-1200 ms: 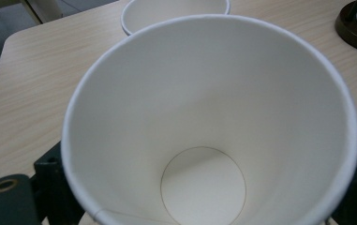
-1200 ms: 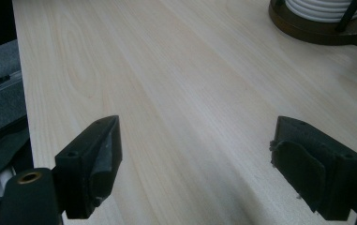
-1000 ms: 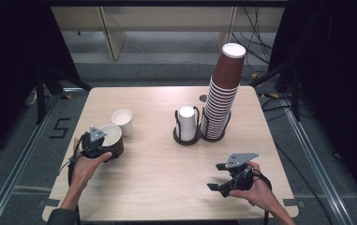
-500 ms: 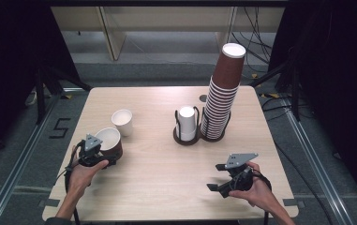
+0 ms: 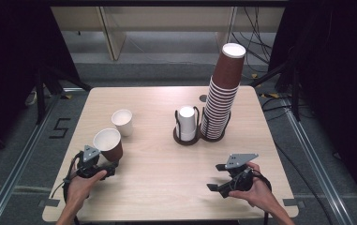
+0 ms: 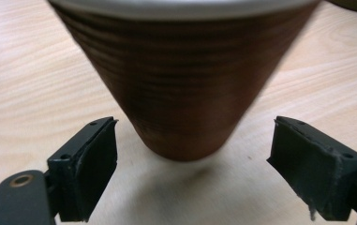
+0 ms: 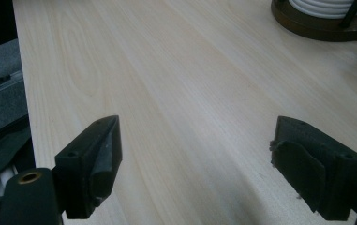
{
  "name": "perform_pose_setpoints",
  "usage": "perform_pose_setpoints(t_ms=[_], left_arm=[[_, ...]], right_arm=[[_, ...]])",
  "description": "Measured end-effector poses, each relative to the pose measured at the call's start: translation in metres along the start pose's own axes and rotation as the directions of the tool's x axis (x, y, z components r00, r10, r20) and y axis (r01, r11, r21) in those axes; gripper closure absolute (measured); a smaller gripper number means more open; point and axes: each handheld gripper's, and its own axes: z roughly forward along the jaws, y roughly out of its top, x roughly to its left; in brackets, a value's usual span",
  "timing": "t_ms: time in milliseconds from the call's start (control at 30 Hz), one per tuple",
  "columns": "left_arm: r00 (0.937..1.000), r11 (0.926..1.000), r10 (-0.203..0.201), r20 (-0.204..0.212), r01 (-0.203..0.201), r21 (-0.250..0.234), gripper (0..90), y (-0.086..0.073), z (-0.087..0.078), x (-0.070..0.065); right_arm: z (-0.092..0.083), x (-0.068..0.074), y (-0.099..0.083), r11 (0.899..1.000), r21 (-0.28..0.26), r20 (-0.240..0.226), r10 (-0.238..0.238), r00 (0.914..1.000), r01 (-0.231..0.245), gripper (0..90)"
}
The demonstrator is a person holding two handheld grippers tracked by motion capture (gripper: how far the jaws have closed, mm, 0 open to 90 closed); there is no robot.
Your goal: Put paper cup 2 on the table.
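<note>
A single brown paper cup (image 5: 108,144) with a white inside stands upright on the left of the wooden table (image 5: 167,183). My left gripper (image 5: 104,164) lies just on the near side of it, low over the table. In the left gripper view the brown cup (image 6: 185,93) looms right ahead and its base reaches in between the jaws of my left gripper (image 6: 195,123). The jaws have just been closing, but both pads stand off the cup. My right gripper (image 5: 216,177) rests open near the front right edge, and the right gripper view has bare wood between the jaws of the right gripper (image 7: 197,124).
A small white cup (image 5: 122,122) stands behind the brown one. Mid-table a dark wire holder (image 5: 186,136) carries white cups, and its base (image 7: 316,23) is seen from the right gripper. A tall leaning stack of brown cups (image 5: 222,98) rises beside it.
My left gripper has drawn back toward the near edge and sunk lower, so it now sits in front of the brown cup instead of beside its rim. The right hand has kept still.
</note>
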Motion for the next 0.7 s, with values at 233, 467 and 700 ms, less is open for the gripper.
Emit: perform_pose_setpoints(t_ms=[233, 467, 700], left_arm=[[0.9997, 0.9999, 0.013, -0.020, -0.013, -0.008, 14.7, -0.004, -0.019, -0.013], [1.0000, 0.9997, 0.006, 0.007, -0.006, -0.025, 14.7, -0.009, -0.035, -0.036], [0.9966, 0.9985, -0.019, 0.080, 0.023, -0.050, 14.7, -0.017, -0.041, -0.062]], right_arm=[[-0.001, 0.000, 0.000, 1.000, -0.008, 0.009, -0.003, 1.0000, 0.003, 17.4], [-0.001, 0.001, -0.001, 1.000, -0.010, 0.005, 0.011, 0.9999, -0.011, 17.4], [-0.003, 0.001, -0.001, 1.000, -0.018, 0.007, 0.013, 0.9999, -0.013, 17.4]])
